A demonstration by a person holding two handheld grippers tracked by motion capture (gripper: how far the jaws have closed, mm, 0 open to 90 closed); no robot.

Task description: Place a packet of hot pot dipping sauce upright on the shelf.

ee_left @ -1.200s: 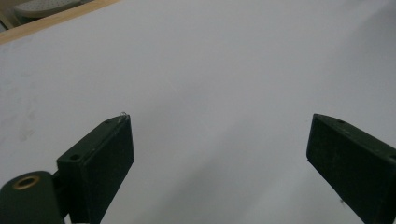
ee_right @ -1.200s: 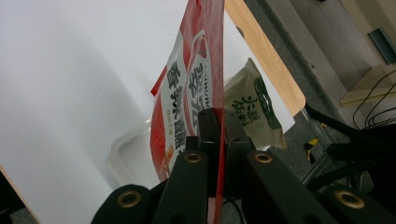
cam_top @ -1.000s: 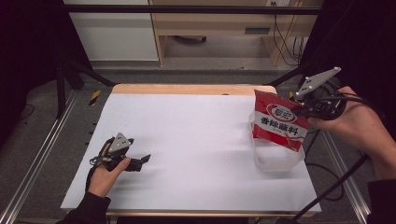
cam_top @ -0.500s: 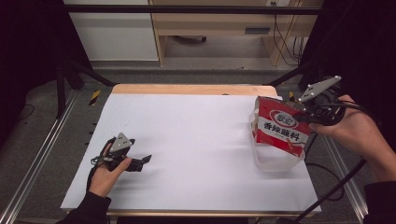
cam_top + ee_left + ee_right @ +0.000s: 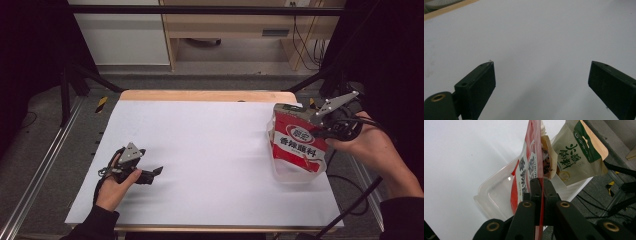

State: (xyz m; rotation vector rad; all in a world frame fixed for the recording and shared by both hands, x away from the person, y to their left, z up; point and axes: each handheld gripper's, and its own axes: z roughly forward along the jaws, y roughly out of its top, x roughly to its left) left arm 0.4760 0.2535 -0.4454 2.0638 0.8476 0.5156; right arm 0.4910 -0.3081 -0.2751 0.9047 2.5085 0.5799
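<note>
I count two pouches and one clear plastic tub. The red pouch hangs from my right gripper at the right edge of the counter; the tan and green pouch shows in the right gripper view, just behind the red one and leaning at the tub's far side. The clear tub stands on the counter right under the red pouch. There are two grippers, one in each of my hands.

Compared with a second ago, the red pouch sits lower: its bottom edge has come down into the tub, and my right hand has sunk with it. My left hand has not shifted from the near left part of the counter.

My right gripper is clamped tight on the top seam of the red pouch, the two black jaws pressed together with only the thin seam between them, and the pouch hangs upright below. My left gripper rests low over the bare white counter with its jaws spread wide apart and nothing between them.
</note>
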